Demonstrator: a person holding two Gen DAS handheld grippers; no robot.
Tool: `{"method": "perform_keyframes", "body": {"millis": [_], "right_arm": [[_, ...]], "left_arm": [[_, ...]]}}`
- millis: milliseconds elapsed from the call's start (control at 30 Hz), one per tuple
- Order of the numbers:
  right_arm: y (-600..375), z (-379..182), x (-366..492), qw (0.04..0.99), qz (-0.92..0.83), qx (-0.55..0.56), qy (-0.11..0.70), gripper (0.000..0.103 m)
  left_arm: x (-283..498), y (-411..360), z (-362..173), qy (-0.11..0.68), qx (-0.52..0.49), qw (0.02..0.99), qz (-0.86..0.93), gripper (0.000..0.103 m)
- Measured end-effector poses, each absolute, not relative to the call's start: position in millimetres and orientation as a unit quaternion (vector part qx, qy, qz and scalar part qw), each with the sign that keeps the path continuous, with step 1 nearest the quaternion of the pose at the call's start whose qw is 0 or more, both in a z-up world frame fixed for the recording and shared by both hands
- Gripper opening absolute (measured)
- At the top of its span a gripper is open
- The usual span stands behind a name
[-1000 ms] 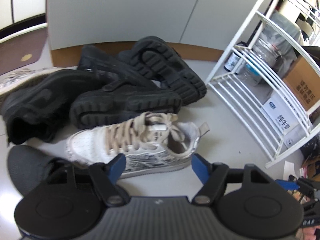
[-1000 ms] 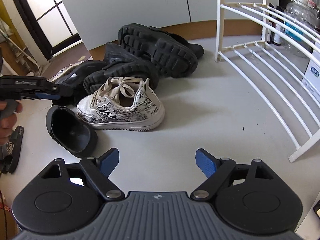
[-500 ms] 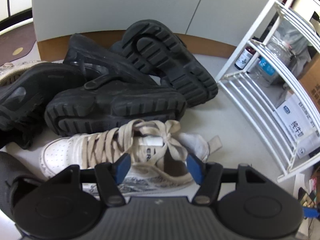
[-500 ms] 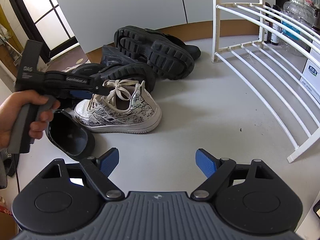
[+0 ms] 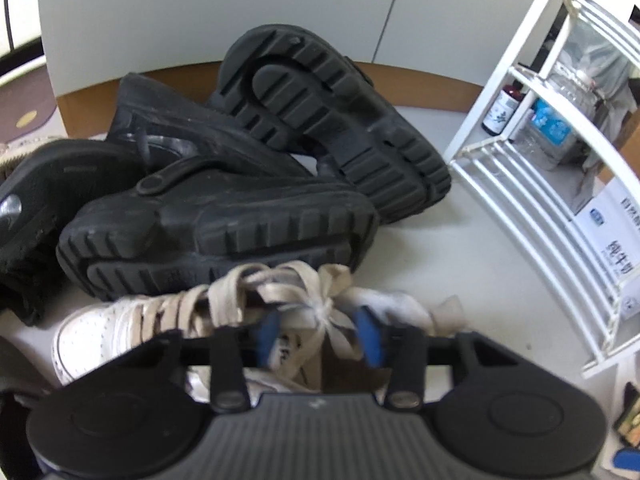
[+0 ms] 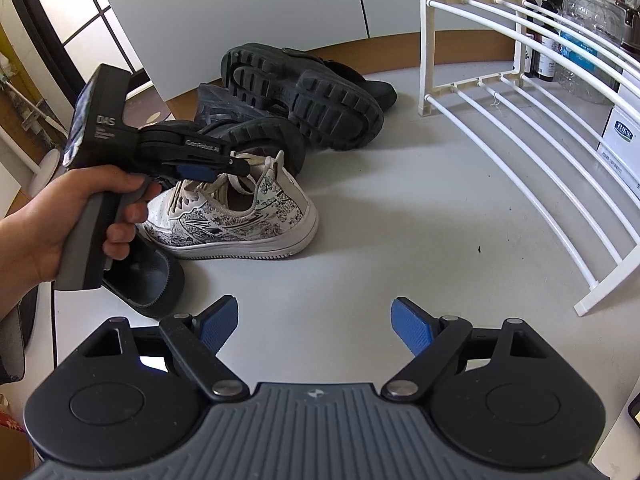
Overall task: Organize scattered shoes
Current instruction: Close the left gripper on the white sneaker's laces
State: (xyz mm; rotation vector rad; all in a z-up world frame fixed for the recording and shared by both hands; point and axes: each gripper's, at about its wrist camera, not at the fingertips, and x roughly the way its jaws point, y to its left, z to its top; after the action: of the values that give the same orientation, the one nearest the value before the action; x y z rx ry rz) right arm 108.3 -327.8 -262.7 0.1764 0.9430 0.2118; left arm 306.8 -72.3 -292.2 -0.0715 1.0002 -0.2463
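Note:
A white sneaker [image 5: 120,328] with a grey print and beige laces stands upright on the pale floor, in front of a pile of black shoes. My left gripper [image 5: 318,336] is down over its opening, and the jaws are closing with the tongue and lace knot between the blue pads. From the right wrist view the same sneaker [image 6: 240,224] shows side on, with the left gripper [image 6: 240,168] tipped onto its laces. The right gripper [image 6: 314,324] hangs open over bare floor, holding nothing.
Two chunky black clogs [image 5: 224,224] [image 5: 332,120] lie on their sides behind the sneaker, beside a black sneaker [image 5: 48,184]. A black slipper [image 6: 148,280] lies under the person's hand [image 6: 52,220]. A white wire shoe rack [image 6: 520,128] stands to the right, with bottles and boxes behind.
The left gripper came forward and down onto the white sneaker, and its jaws narrowed around the tongue and laces. The right gripper stayed put.

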Motion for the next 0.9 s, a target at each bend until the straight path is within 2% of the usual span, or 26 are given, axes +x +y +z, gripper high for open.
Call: {"method": "perform_keyframes", "body": {"millis": [133,233,433,900], "right_arm": [[-327,-263,108,0.881,0.103,0.083,0.454,0.088],[-328,-264,107,0.881,0.104,0.083,0.454,0.088],[-331,-264,106,0.881,0.1,0.084,0.454,0.088],[-328,-266,108,0.88,0.1,0.083,0.457,0.088]], "left_arm": [[309,-69,-290,0.485,-0.046,0.864,-0.129,0.011],[307,-61,-284,0.497,-0.089,0.848,-0.158,0.011],[303,-58,-286,0.516,-0.103,0.834,-0.164,0.011],[290,-55,-277,0.491,-0.12,0.827,-0.246,0.009]]}}
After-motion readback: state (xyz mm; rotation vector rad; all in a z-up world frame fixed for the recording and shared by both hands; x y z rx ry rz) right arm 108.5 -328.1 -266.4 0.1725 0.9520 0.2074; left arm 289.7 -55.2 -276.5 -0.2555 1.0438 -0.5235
